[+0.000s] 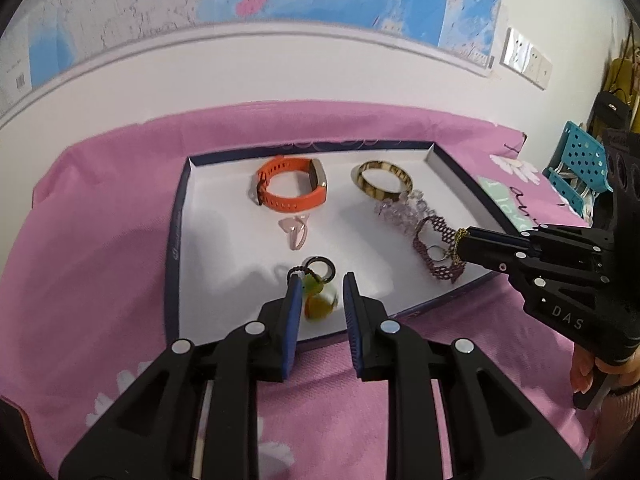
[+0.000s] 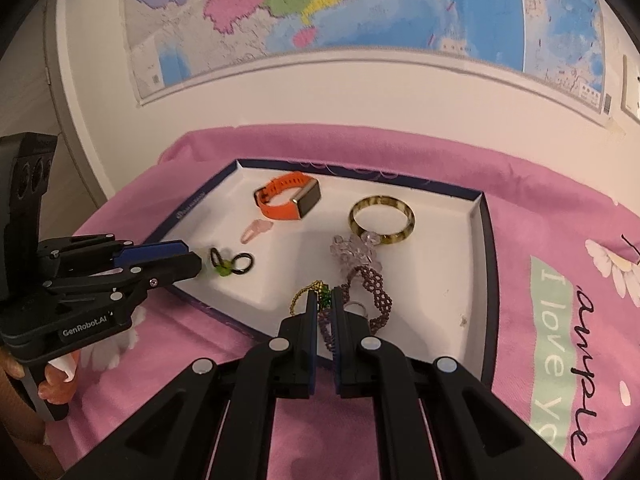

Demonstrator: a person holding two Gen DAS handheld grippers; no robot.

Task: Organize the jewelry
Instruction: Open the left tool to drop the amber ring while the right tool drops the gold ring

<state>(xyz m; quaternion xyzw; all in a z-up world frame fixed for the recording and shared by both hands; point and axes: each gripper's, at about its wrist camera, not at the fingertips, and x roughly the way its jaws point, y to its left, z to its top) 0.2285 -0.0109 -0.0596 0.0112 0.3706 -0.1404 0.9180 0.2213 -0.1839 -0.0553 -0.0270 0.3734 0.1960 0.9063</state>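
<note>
A shallow white tray (image 1: 224, 248) with a dark blue rim holds jewelry. An orange watch (image 1: 291, 189), a mottled bangle (image 1: 382, 181), a pink piece (image 1: 296, 232), a clear bead bracelet (image 1: 400, 210) and a purple beaded band (image 1: 436, 252) lie in it. My left gripper (image 1: 320, 286) is open, its fingers either side of a green-and-orange charm (image 1: 318, 300) on a dark ring (image 1: 322, 268). My right gripper (image 2: 321, 298) is shut on a gold chain with green beads (image 2: 308, 290), over the purple band (image 2: 374, 284); it also shows in the left wrist view (image 1: 460, 242).
The tray sits on a pink cloth (image 1: 100, 264) with daisy prints and lettering (image 2: 560, 344). A white wall with a map (image 2: 320, 8) stands behind. A teal perforated basket (image 1: 580, 164) is at the far right.
</note>
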